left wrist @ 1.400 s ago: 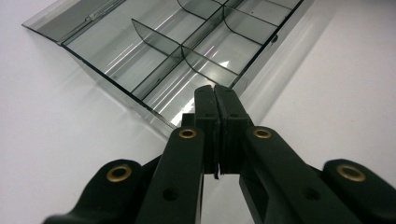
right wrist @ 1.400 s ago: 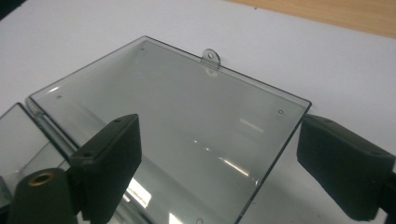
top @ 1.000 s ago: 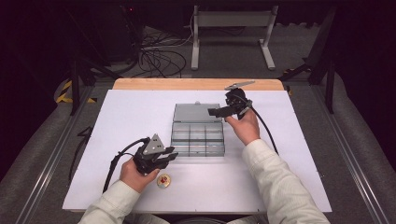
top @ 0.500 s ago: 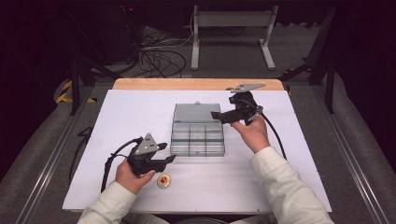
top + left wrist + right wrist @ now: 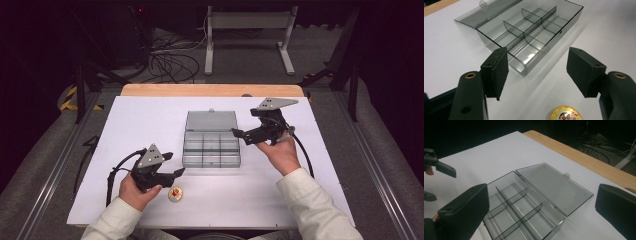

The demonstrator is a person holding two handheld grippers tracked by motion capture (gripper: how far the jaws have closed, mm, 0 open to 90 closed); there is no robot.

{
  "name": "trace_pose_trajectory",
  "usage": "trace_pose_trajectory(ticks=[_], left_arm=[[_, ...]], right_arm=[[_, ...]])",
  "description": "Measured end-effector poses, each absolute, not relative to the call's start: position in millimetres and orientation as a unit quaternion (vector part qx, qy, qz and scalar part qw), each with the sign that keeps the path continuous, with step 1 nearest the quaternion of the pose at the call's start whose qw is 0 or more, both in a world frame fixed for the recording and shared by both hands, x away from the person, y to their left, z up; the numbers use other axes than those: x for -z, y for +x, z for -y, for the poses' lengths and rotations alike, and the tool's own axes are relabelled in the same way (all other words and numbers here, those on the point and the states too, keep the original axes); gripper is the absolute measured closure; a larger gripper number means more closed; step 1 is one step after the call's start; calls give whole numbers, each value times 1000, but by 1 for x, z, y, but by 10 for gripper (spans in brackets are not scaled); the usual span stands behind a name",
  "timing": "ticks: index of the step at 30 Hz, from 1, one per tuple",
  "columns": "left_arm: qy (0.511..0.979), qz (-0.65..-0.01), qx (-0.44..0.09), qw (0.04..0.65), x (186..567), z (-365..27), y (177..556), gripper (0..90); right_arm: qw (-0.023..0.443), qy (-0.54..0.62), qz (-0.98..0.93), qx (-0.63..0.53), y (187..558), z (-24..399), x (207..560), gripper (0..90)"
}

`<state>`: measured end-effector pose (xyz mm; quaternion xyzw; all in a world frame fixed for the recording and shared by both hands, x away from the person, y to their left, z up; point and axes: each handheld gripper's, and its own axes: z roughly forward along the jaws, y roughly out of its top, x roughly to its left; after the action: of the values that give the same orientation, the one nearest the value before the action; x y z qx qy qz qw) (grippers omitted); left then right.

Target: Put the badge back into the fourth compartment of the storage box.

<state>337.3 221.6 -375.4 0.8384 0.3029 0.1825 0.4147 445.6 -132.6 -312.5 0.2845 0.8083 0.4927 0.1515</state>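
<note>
My left gripper (image 5: 172, 165) has just been opening its jaws, nothing between them, above the cartoon badge (image 5: 175, 194) on the white table (image 5: 150, 115). My right gripper (image 5: 239, 136) gapes wide beside the open, empty compartment box (image 5: 211, 146).

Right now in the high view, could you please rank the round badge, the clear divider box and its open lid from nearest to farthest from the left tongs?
1. The round badge, on the table just below and right of the left tongs.
2. The clear divider box, up and to their right at mid-table.
3. The open lid, lying flat behind the box, toward the wooden edge.
</note>
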Motion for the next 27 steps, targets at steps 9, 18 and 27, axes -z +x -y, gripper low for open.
trace_pose_trajectory(ticks=[9,18,27], left_arm=[[837,-305,-183,415,374,-223,333,313],[838,-305,-179,416,373,-225,330,292],[840,-304,-179,412,374,-224,328,272]], right_arm=[[158,265,-809,-500,430,137,312,0],[151,249,-813,-504,407,145,322,0],[144,233,-823,-498,386,152,335,1]])
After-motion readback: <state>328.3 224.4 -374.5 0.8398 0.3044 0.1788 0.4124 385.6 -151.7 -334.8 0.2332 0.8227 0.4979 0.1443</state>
